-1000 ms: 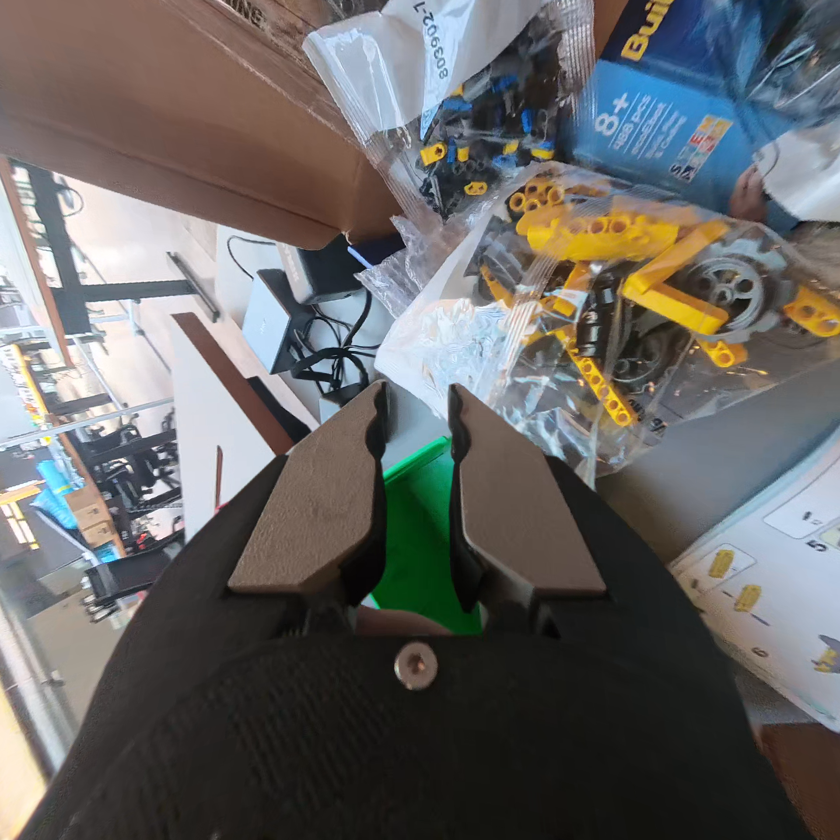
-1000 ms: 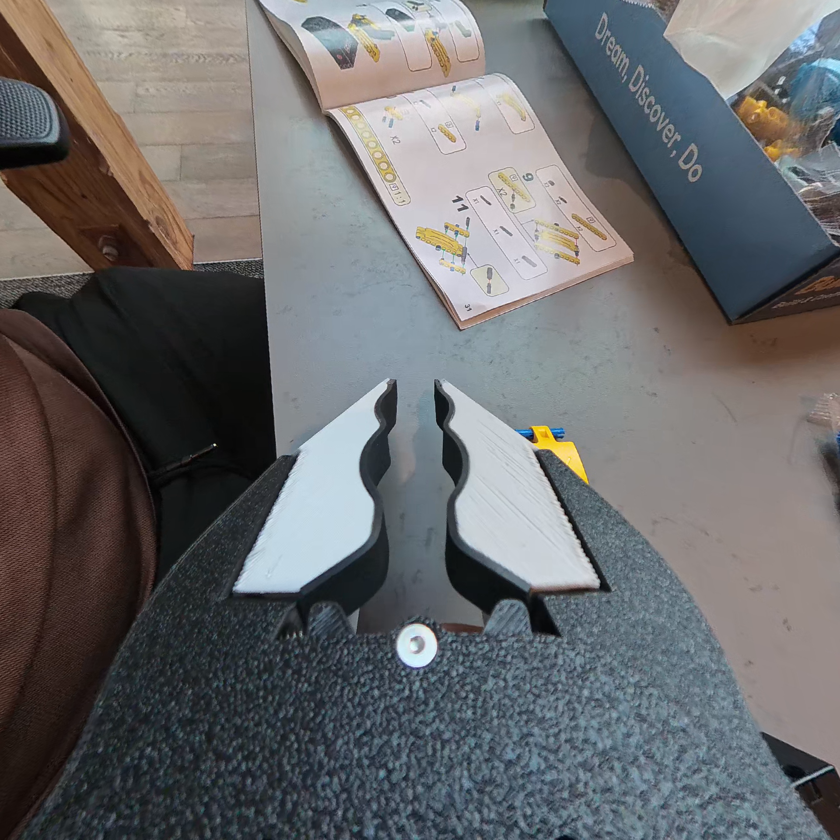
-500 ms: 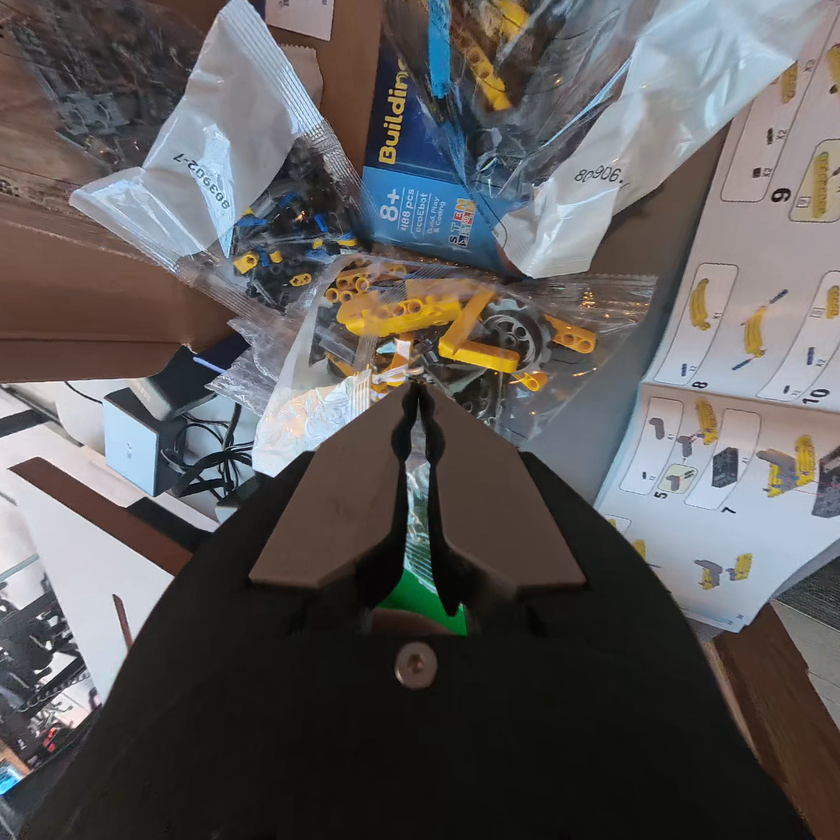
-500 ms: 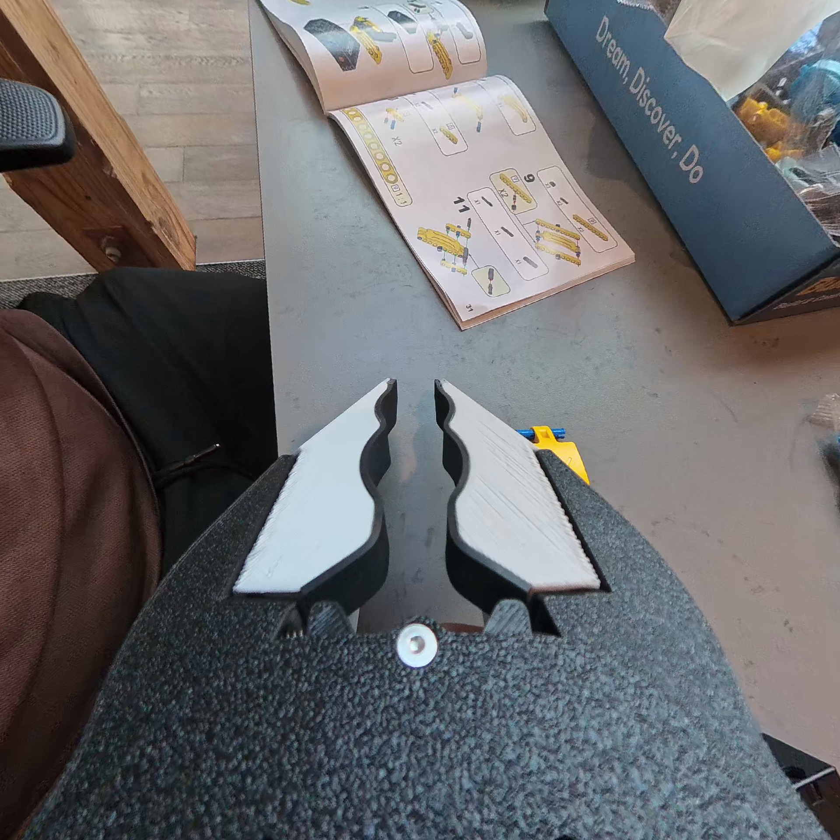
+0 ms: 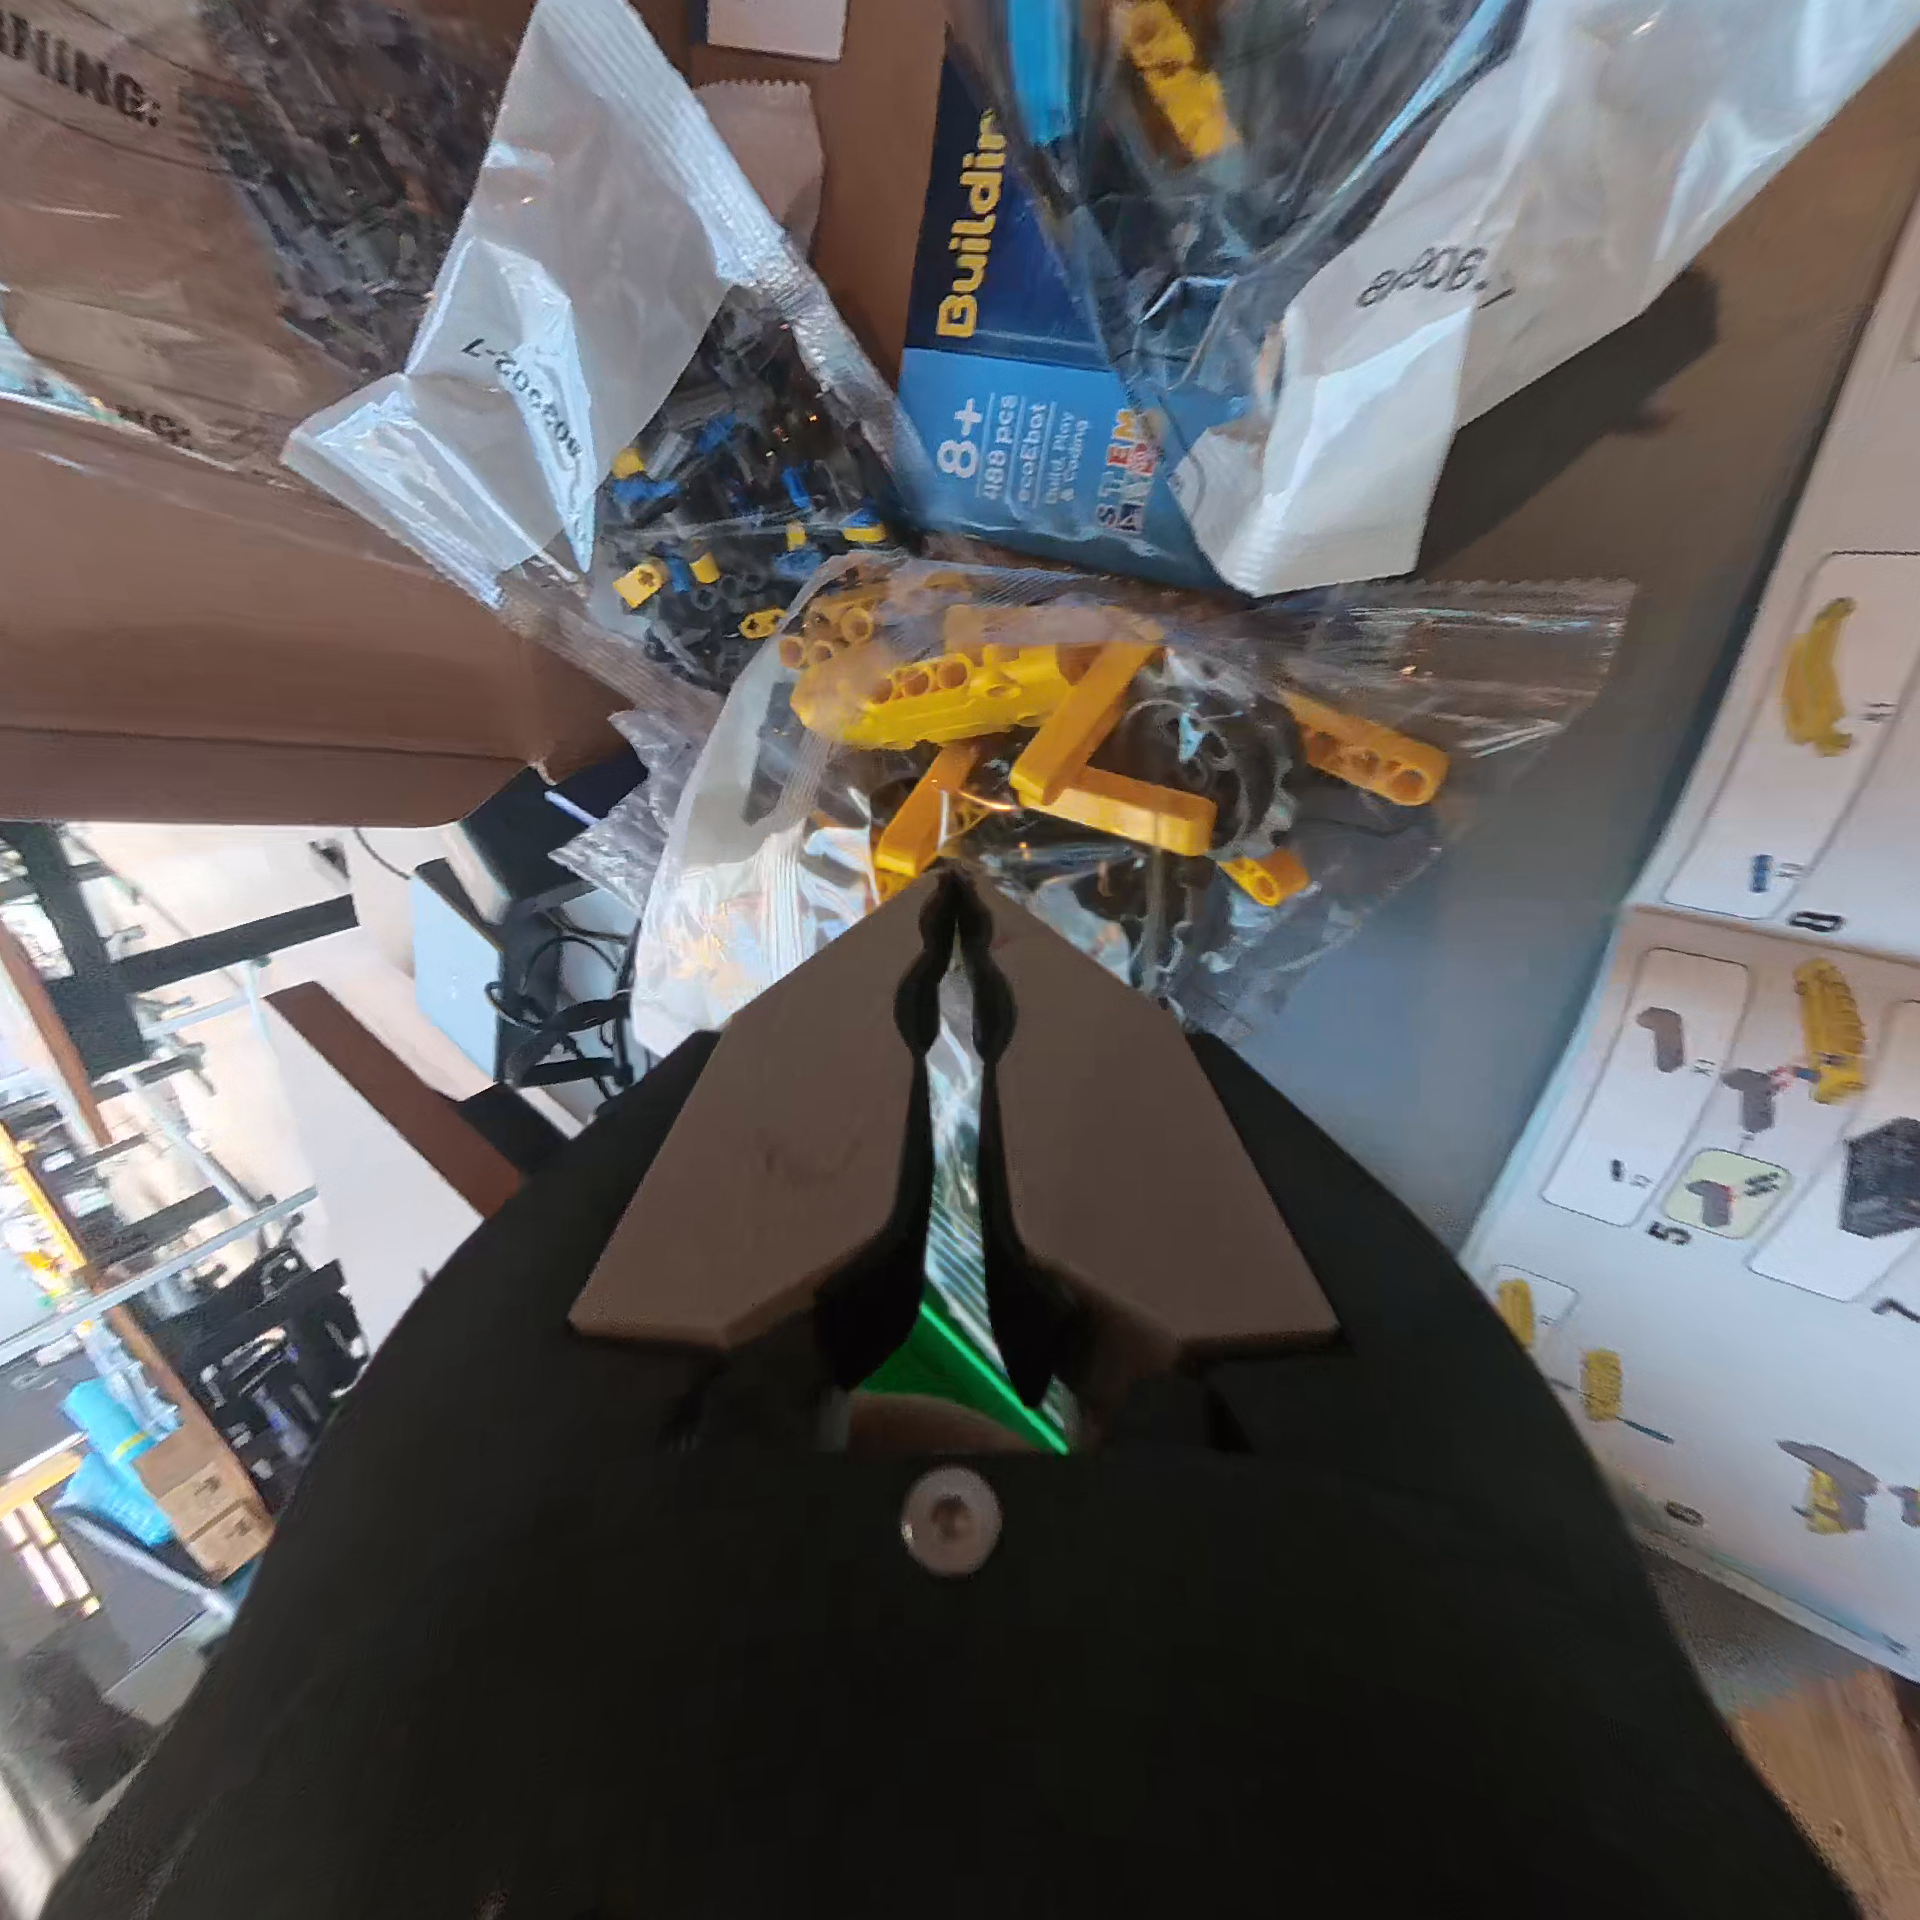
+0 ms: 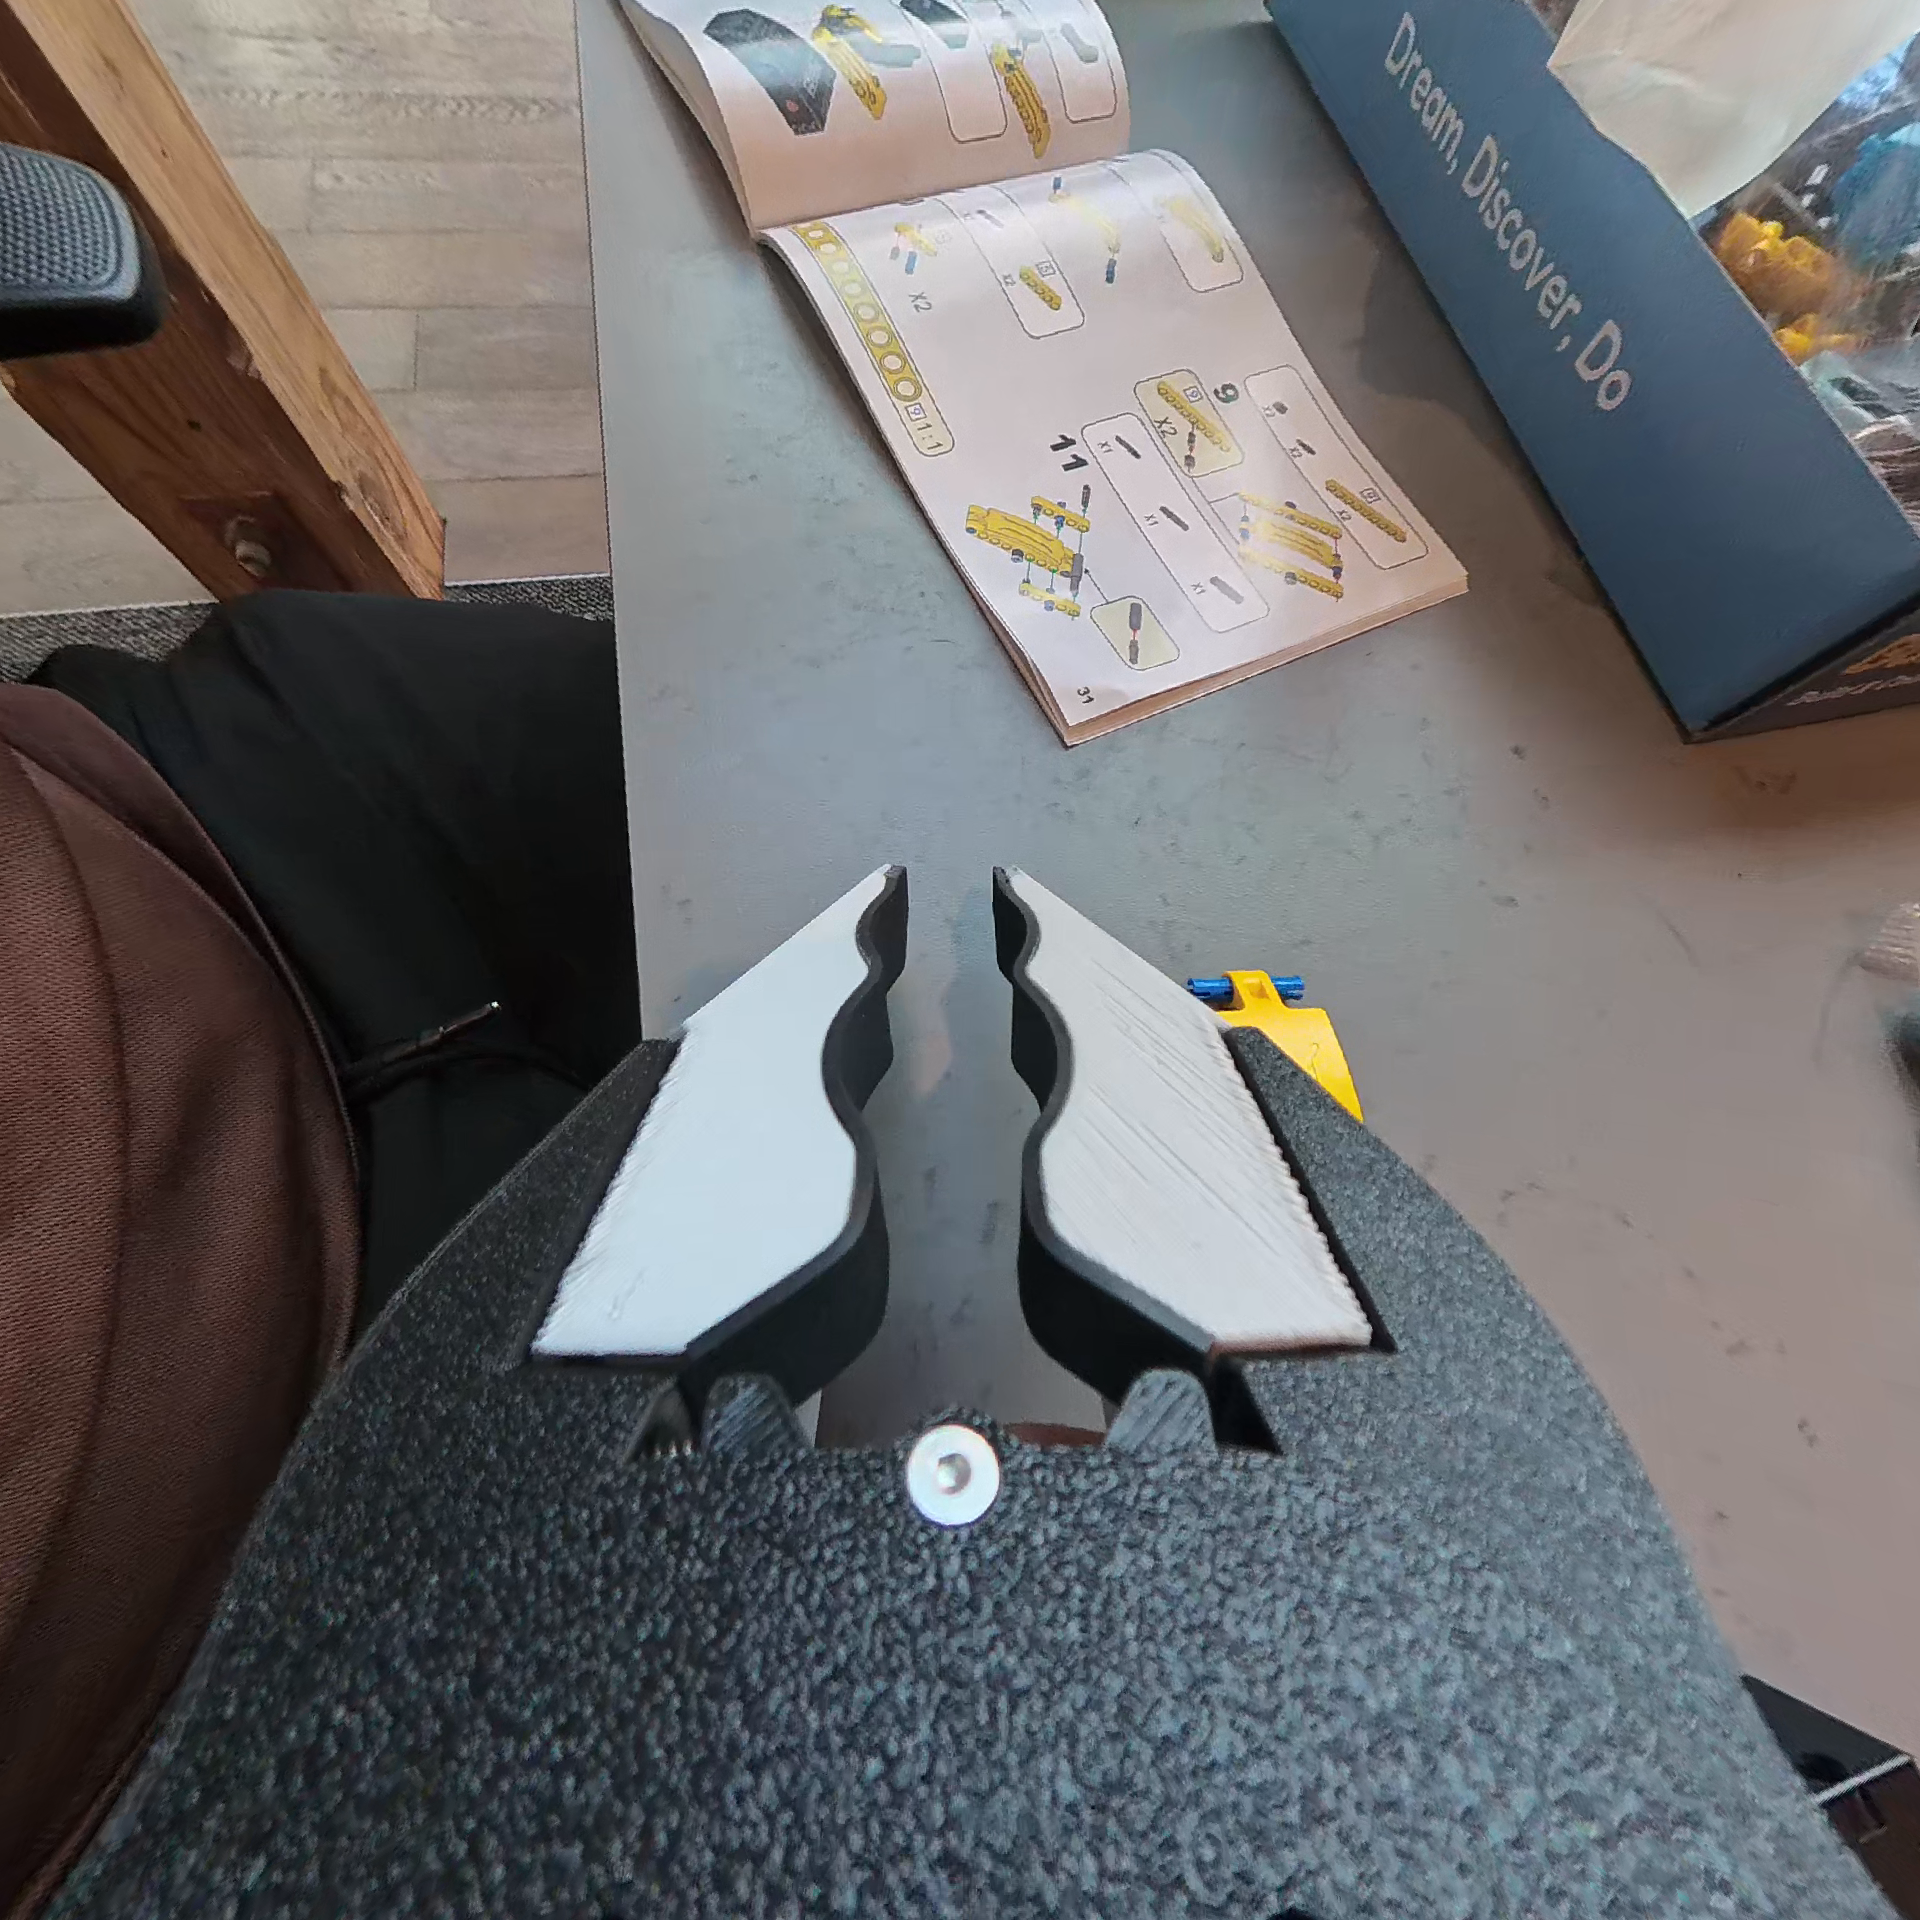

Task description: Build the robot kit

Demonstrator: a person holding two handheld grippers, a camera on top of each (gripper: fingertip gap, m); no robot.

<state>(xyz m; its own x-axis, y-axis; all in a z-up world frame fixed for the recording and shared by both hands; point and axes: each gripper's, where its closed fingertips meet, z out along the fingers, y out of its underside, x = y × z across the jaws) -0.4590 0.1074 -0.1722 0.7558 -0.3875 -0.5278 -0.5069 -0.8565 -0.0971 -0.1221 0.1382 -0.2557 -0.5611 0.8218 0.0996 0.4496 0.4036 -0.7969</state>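
My left gripper [image 5: 948, 888] is shut, its tips pinching the near edge of a clear plastic bag [image 5: 1091, 748] of yellow beams and dark gear wheels; crinkled film shows between the fingers. The bag lies on the grey table next to a blue building-set box [image 5: 1018, 416]. My right gripper [image 6: 949, 894] is open by a narrow gap and empty, above the bare grey table [image 6: 1455, 935]. A small yellow piece with blue pins [image 6: 1294, 1039] lies just beside its right finger, partly hidden by the gripper body.
A bag of small black and blue parts [image 5: 717, 488] and a larger bag [image 5: 1351, 312] lie by a cardboard box [image 5: 208, 644]. An open instruction booklet [image 6: 1122, 436] and the dark blue box [image 6: 1621, 364] lie ahead. A person's clothing [image 6: 156, 1039] and a wooden post [image 6: 229, 395] are left. My right fingertips sit around 35 cm from my left ones.
My left gripper has gone from open to shut on the bag's edge, and its view has swung round towards the booklet. The right gripper has stayed still.
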